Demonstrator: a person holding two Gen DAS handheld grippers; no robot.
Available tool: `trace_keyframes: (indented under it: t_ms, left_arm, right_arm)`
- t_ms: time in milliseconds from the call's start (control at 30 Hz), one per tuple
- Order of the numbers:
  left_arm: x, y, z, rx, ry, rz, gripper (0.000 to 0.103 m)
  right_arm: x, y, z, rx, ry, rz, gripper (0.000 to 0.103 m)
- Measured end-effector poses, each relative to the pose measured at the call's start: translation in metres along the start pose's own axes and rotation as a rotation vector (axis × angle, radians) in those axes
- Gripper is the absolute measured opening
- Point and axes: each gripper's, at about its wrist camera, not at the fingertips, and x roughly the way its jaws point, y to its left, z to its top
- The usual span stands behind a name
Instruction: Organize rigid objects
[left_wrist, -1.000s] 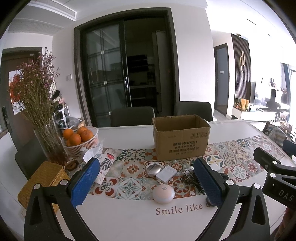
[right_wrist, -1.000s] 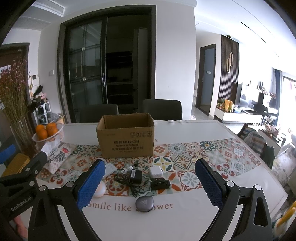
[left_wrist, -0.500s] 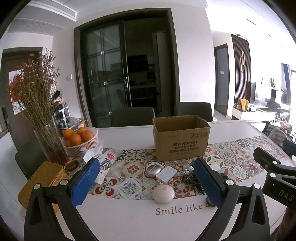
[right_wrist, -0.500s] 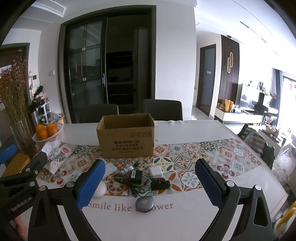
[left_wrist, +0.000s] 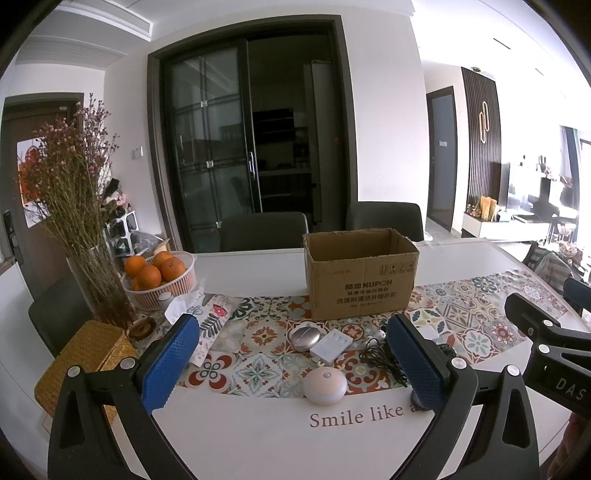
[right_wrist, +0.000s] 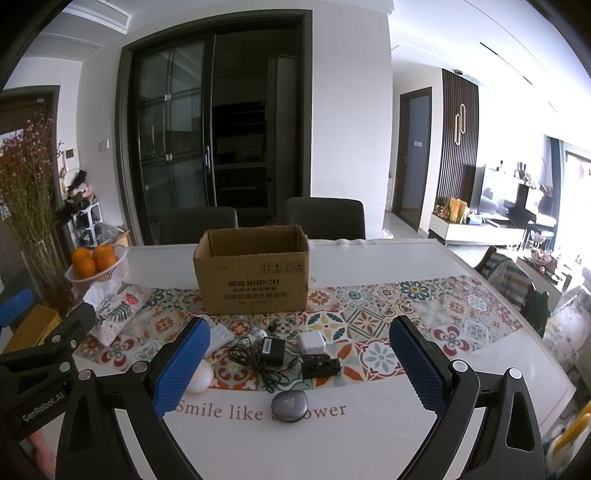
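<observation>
Grippers (left_wrist: 291, 363) (right_wrist: 299, 367) spread, one cardboard box (right_wrist: 253, 271), four oranges (left_wrist: 155, 267)

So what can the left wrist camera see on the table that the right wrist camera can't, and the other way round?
Only the left wrist view shows the silver oval case. Only the right wrist view shows the white cube charger and the black clip. Both show the cardboard box, the round white lamp and the tangled black cable.

The right tool (right_wrist: 299, 365) hangs wide open above the tabletop (right_wrist: 369, 435). A cardboard box (right_wrist: 253, 275) stands open-topped behind small gadgets.
</observation>
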Motion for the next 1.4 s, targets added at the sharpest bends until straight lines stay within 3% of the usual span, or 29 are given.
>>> trace_keyframes:
  t_ms: [633, 1000, 1400]
  left_arm:
    - [0.005, -0.005, -0.003, 0.005, 0.021, -0.014, 0.103]
    - [0.04, -0.004, -0.017, 0.041, 0.145, -0.066, 0.103]
    - [0.088, -0.007, -0.042, 0.075, 0.245, -0.066, 0.103]
  right_arm:
    - [0.002, -0.001, -0.002, 0.002, 0.011, -0.001, 0.098]
    - [0.035, 0.008, -0.023, -0.018, 0.114, 0.003, 0.098]
    - [0.079, 0.013, -0.046, -0.014, 0.236, -0.012, 0.098]
